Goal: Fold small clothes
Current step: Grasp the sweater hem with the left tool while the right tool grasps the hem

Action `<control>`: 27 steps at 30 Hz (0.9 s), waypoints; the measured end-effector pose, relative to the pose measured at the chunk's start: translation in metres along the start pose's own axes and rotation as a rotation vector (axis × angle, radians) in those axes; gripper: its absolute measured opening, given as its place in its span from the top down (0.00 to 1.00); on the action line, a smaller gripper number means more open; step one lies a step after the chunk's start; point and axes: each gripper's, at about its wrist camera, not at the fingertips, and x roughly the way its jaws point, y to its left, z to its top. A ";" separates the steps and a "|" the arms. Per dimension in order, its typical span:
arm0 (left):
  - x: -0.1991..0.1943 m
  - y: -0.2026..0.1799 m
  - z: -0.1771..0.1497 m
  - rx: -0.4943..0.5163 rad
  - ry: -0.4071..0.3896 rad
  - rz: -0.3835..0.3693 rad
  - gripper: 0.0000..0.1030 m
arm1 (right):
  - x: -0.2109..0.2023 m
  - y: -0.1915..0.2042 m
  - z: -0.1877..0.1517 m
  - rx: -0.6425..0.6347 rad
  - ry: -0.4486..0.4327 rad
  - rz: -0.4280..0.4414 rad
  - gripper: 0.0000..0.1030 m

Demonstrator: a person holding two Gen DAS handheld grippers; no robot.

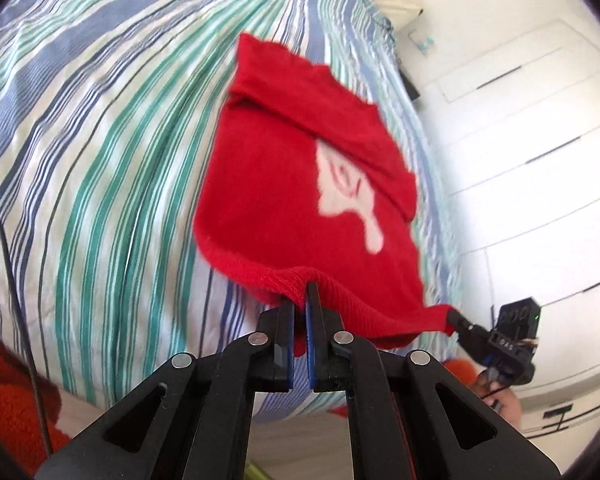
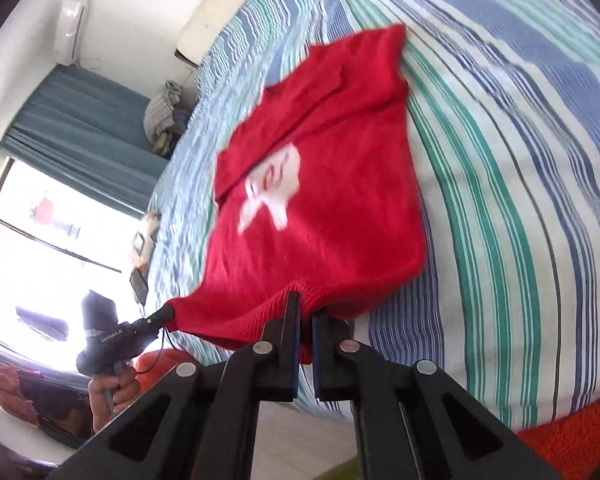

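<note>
A small red knit sweater (image 1: 284, 184) with a white motif is stretched above the striped bed, its far end trailing on the sheet. My left gripper (image 1: 302, 292) is shut on the ribbed hem. My right gripper (image 2: 306, 304) is shut on the same hem further along. In the left wrist view the right gripper (image 1: 456, 318) pinches the hem's corner at the right. In the right wrist view the left gripper (image 2: 166, 314) pinches the other corner at the left. The sweater (image 2: 320, 200) has a sleeve folded across its chest.
The bed (image 1: 100, 140) has a blue, green and white striped sheet. White wardrobe doors (image 1: 540, 140) stand beside it. A phone (image 2: 139, 284) lies near the bed's far edge by a window with teal curtains (image 2: 80, 136). An orange rug (image 2: 572, 444) lies on the floor.
</note>
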 end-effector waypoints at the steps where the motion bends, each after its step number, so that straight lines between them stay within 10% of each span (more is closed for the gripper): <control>1: 0.001 -0.002 0.017 -0.010 -0.025 -0.015 0.97 | -0.001 0.004 0.015 -0.009 -0.033 0.006 0.95; 16: 0.158 -0.025 0.265 0.023 -0.094 0.182 0.94 | 0.108 -0.007 0.246 -0.047 -0.230 -0.126 0.96; 20: 0.179 -0.006 0.294 -0.022 -0.130 0.329 0.50 | 0.138 -0.040 0.266 0.057 -0.220 -0.157 0.92; 21: 0.173 0.000 0.295 -0.042 -0.151 0.337 0.37 | 0.140 -0.042 0.267 0.061 -0.225 -0.168 0.88; 23: 0.157 0.007 0.298 -0.065 -0.200 0.321 0.36 | 0.136 -0.035 0.267 0.025 -0.255 -0.199 0.78; 25: 0.141 0.007 0.291 -0.037 -0.223 0.294 0.34 | 0.128 -0.018 0.263 -0.069 -0.284 -0.246 0.45; 27: 0.128 -0.003 0.274 0.037 -0.231 0.283 0.34 | 0.121 0.000 0.254 -0.167 -0.291 -0.273 0.38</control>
